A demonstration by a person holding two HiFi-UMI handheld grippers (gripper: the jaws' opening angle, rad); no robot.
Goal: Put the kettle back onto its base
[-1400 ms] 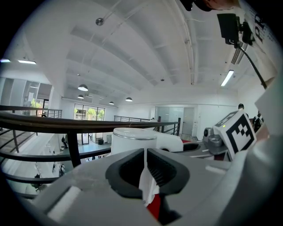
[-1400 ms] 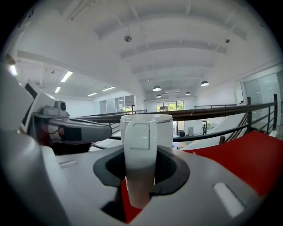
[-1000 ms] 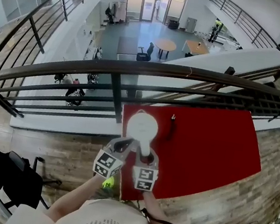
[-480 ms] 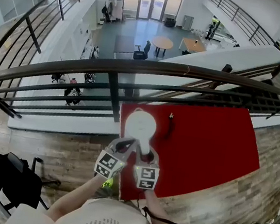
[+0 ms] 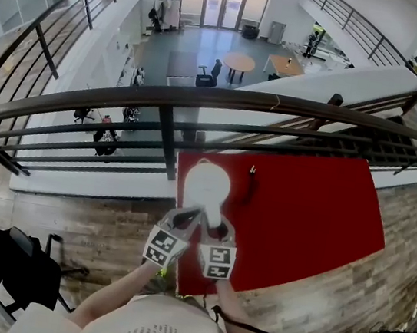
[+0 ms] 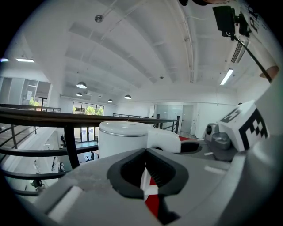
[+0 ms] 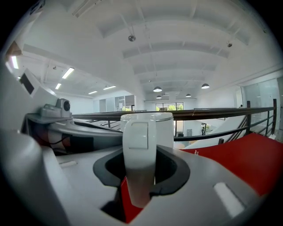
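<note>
Red counter is standing against a railing over an atrium. I am seeing the right claw clamping the handle of the white kettle at the counter's near left corner. The left claw is sitting closed and empty just beside it.

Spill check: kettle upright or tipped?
Upright. In the right gripper view the kettle stands vertical, its top rim level, and its handle points straight down.

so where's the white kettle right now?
Head view, centre: the white plastic kettle is at the red table's far left corner, by the dark railing, its handle in the right tool.
</note>
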